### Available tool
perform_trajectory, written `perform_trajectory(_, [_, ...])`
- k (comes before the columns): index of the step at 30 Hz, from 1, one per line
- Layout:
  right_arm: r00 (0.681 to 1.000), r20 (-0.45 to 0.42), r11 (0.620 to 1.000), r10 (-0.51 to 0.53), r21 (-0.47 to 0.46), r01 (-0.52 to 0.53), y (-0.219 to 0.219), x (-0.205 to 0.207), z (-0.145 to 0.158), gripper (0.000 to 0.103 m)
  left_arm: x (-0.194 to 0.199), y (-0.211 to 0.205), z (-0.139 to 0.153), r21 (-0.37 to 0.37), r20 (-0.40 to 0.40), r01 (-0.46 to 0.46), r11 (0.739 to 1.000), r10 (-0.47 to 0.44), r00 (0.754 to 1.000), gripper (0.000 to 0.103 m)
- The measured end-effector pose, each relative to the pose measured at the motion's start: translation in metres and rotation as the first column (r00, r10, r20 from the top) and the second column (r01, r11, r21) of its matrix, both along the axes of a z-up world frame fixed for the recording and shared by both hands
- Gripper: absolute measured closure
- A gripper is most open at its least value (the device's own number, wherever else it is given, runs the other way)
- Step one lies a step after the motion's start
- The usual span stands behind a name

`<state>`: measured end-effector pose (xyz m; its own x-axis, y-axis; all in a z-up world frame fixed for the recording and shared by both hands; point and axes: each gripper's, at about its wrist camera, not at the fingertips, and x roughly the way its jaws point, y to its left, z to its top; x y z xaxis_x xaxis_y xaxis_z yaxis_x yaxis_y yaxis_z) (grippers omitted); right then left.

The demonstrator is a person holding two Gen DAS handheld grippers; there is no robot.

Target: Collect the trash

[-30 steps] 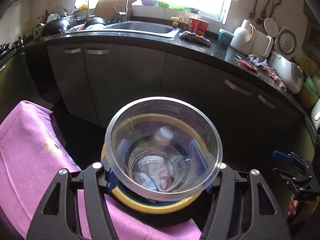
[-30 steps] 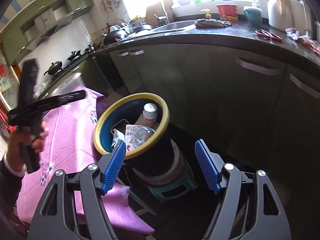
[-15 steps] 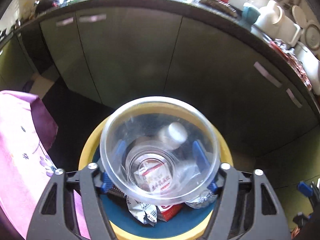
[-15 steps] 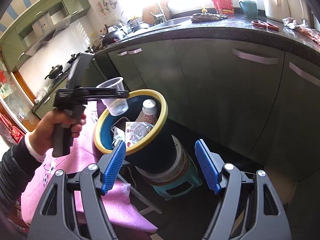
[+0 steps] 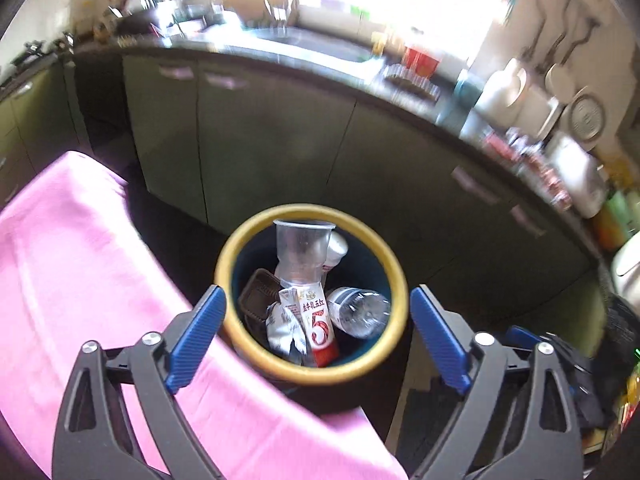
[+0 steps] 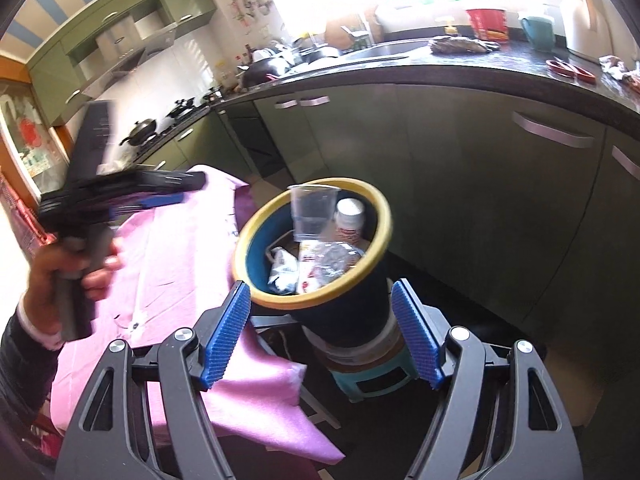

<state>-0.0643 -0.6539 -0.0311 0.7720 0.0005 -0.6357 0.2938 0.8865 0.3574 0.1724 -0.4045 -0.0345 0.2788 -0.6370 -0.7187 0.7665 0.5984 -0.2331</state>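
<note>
The clear cup (image 5: 302, 246) stands upright in the bin (image 5: 390, 280) at its far rim, propped on the carton (image 5: 316, 320), bottles and wrappers, its lip level with the rim; on so loose a heap it could tip out. The left gripper (image 5: 316, 332) has empty jaws, opening wide. The right gripper (image 6: 320, 332) is wide, empty, low beside the bin.

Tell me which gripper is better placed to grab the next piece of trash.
Either: both are empty. The left gripper, jaws opening, has the plastic cup lying in the bin below it; the right gripper is open.
</note>
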Motion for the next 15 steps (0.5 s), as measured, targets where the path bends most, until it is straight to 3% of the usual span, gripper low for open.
perform_trajectory(3, [0.999,0.013,1.000,0.030,-0.008,-0.030,0.011,0.002,0.005,0.030,-0.031,0.061,0.031,-0.066,0.116,-0.066,0.996,0.073,0.991,0.006])
perform_trajectory(6, [0.997,0.031,0.998,0.065,-0.024,-0.064,0.026,0.005,0.013,0.029,-0.067,0.130,0.055,-0.115,0.257,-0.187,0.976,0.211,0.943,0.006])
perform_trajectory(8, [0.995,0.044,0.995,0.091,-0.035,-0.089,0.036,0.007,0.018,0.026,-0.084,0.172,0.063,-0.144,0.299,-0.269,0.952,0.301,0.905,0.006])
perform_trajectory(13, [0.984,0.068,0.983,0.164,-0.099,-0.157,0.072,0.009,0.032,0.020,-0.125,0.268,0.070,-0.187,0.360,-0.503,0.844,0.535,0.764,0.006])
perform_trajectory(15, [0.979,0.077,0.976,0.187,-0.124,-0.177,0.084,0.010,0.037,0.018,-0.140,0.298,0.067,-0.168,0.381,-0.617,0.769,0.628,0.679,0.006])
